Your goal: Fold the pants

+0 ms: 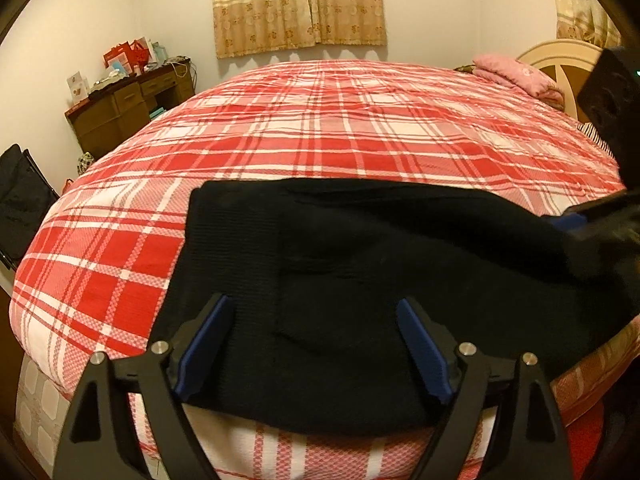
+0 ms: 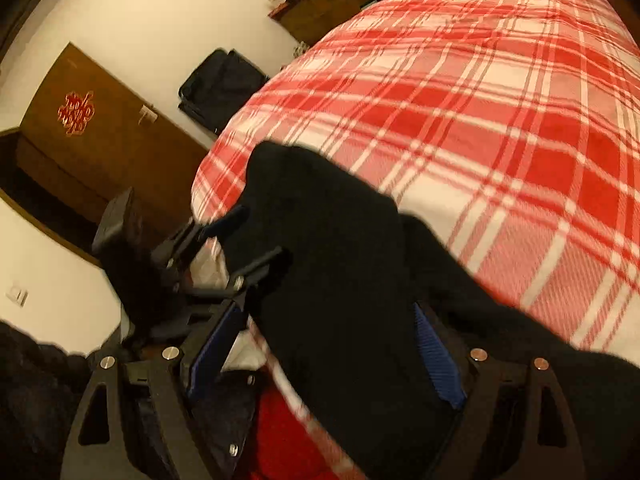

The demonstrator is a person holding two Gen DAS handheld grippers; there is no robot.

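Observation:
The black pants (image 1: 380, 264) lie across the near edge of the bed with the red plaid cover (image 1: 320, 128). My left gripper (image 1: 312, 312) is open, its blue-padded fingers (image 1: 208, 344) spread over the pants' near edge without clamping them. My right gripper (image 2: 328, 320) is open too, its fingers on either side of a raised hump of the pants (image 2: 344, 280). The right gripper also shows at the right edge of the left wrist view (image 1: 592, 220). The left gripper shows in the right wrist view (image 2: 248, 236) at the pants' far end.
A brown dresser (image 1: 120, 116) with clutter stands by the far left wall. A black bag (image 1: 20, 200) sits beside the bed on the left. A pink pillow (image 1: 516, 76) and headboard (image 1: 560, 60) are at the far right. A brown door (image 2: 92, 140) is near.

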